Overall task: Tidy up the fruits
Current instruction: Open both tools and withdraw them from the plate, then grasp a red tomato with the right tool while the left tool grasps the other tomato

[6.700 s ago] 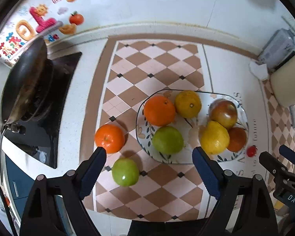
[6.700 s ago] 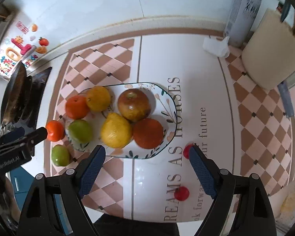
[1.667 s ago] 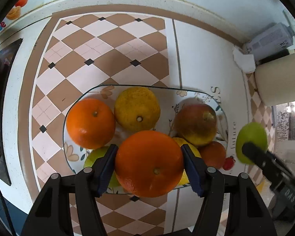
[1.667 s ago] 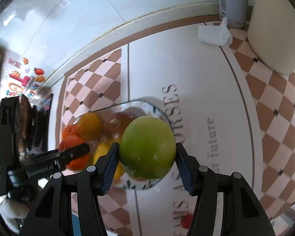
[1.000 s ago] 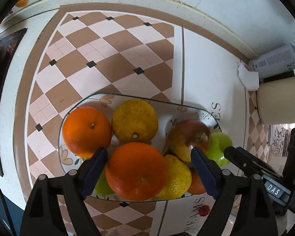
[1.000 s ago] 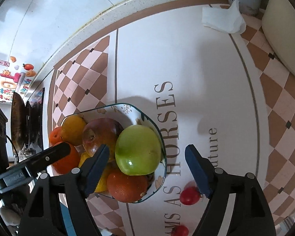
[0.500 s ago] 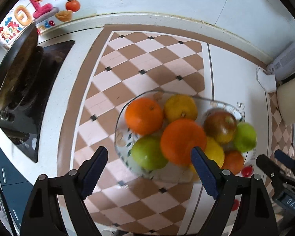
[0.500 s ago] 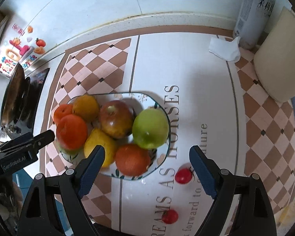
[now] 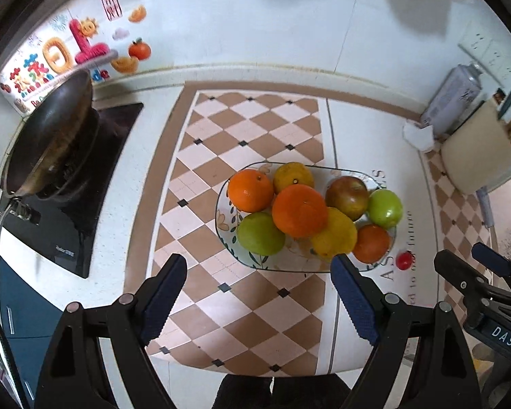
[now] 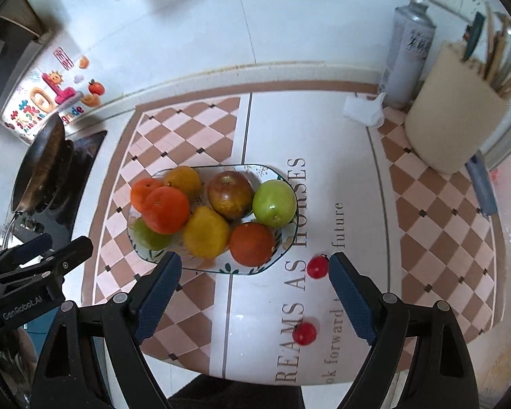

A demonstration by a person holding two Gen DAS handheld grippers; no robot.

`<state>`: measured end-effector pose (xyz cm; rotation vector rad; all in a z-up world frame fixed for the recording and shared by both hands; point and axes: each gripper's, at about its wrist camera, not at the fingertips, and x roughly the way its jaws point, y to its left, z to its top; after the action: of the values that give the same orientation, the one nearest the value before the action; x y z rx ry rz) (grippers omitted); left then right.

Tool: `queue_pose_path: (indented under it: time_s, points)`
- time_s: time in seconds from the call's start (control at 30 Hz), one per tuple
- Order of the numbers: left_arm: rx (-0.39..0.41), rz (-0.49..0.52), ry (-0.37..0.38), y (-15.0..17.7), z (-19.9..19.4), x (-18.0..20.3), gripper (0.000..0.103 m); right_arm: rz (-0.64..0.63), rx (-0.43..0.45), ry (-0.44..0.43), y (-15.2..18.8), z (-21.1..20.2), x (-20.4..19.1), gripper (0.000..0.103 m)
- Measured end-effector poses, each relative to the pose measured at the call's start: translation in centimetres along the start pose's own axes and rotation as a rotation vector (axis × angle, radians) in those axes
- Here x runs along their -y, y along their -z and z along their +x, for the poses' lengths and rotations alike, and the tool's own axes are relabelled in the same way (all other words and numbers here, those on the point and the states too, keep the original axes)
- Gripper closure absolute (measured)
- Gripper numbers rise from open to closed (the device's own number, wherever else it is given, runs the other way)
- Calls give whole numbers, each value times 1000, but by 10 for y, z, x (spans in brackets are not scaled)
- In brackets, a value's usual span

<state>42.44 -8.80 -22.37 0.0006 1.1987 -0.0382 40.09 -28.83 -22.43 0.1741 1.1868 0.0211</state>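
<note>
A patterned oval plate (image 9: pixel 223 225) (image 10: pixel 282 248) on the mat holds several fruits: oranges (image 9: pixel 299 210) (image 10: pixel 167 209), a yellow lemon (image 10: pixel 206 231), a red-brown apple (image 10: pixel 230 194), a green apple (image 10: pixel 275 202) at the right end and another green one (image 9: pixel 260 233) at the left front. Two red cherry tomatoes (image 10: pixel 317 266) (image 10: pixel 304 333) lie on the mat right of the plate. My left gripper (image 9: pixel 259 301) is open and empty, above and in front of the plate. My right gripper (image 10: pixel 252 298) is open and empty, in front of the plate.
A black wok (image 9: pixel 51 136) sits on a stove at the left. A spray can (image 10: pixel 408 54), a crumpled tissue (image 10: pixel 362 109) and a cream utensil holder (image 10: pixel 449 119) stand at the back right. A tiled wall runs behind.
Both grippers have pulled back and up from the plate, so the plate looks smaller. The orange and green apple stay on the plate where they were released.
</note>
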Motion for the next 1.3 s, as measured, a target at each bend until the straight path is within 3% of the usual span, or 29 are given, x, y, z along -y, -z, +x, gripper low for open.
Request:
queue_pose_path:
  time_s: [0.4, 0.73, 0.87, 0.97, 1.0, 1.03, 1.07, 1.23, 1.3]
  points:
    - [128, 26, 21, 40, -70, -8, 17, -15, 154, 24, 44, -93, -29, 13]
    - [203, 67, 27, 71, -107, -16, 17, 14, 207, 37, 85, -130, -45, 13]
    - [204, 67, 38, 77, -111, -20, 17, 32, 223, 27, 91, -137, -47, 13]
    - [202, 81, 43, 76, -110, -19, 17, 62, 249, -34, 92, -141, -41, 13]
    - [192, 94, 42, 75, -107, -16, 14, 85, 253, -52, 92, -140, -34, 13]
    - [182, 107, 36, 73, -103, -12, 1, 106, 249, -54, 91, -137, -26, 13]
    - [180, 118, 29, 72, -100, -9, 0, 114, 243, -50, 89, -135, -21, 13]
    - [142, 138, 5, 66, -71, 13, 0, 172, 177, -19, 83, -100, 31, 13]
    - [112, 141, -25, 63, -54, 25, 0, 179, 132, -33, 79, -73, 54, 20]
